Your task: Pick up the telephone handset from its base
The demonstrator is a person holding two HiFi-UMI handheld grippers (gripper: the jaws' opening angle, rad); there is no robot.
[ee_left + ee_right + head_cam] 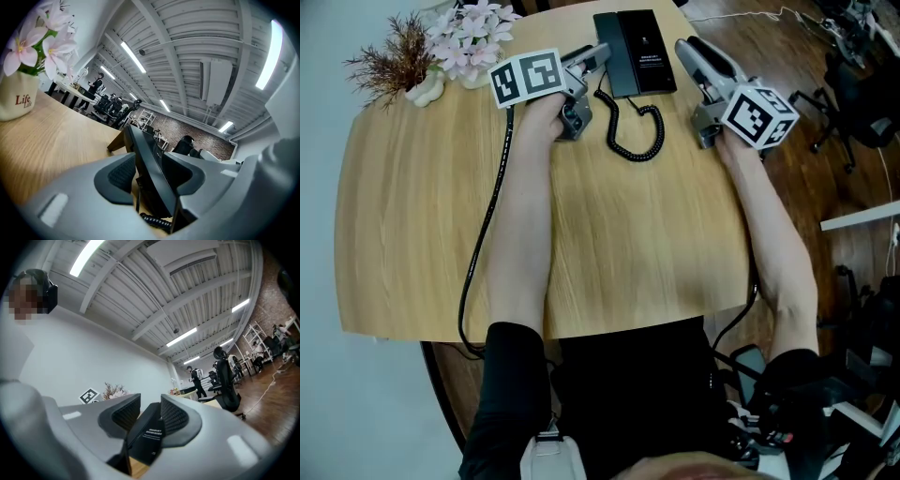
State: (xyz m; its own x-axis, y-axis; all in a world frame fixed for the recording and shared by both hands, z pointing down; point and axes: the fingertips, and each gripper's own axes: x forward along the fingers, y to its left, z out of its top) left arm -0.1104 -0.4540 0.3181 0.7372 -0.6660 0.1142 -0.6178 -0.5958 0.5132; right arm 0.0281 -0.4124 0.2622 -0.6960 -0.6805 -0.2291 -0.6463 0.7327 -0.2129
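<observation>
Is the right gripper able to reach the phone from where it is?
Probably yes: the right gripper is open, its tips right beside the phone, with nothing in between.

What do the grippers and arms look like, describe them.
Both the left gripper and the right gripper are pale grey moulded plastic with dark ribbed pads, each carrying a white cube with black square markers. A black cable trails from the left one. The person wears black sleeves.
</observation>
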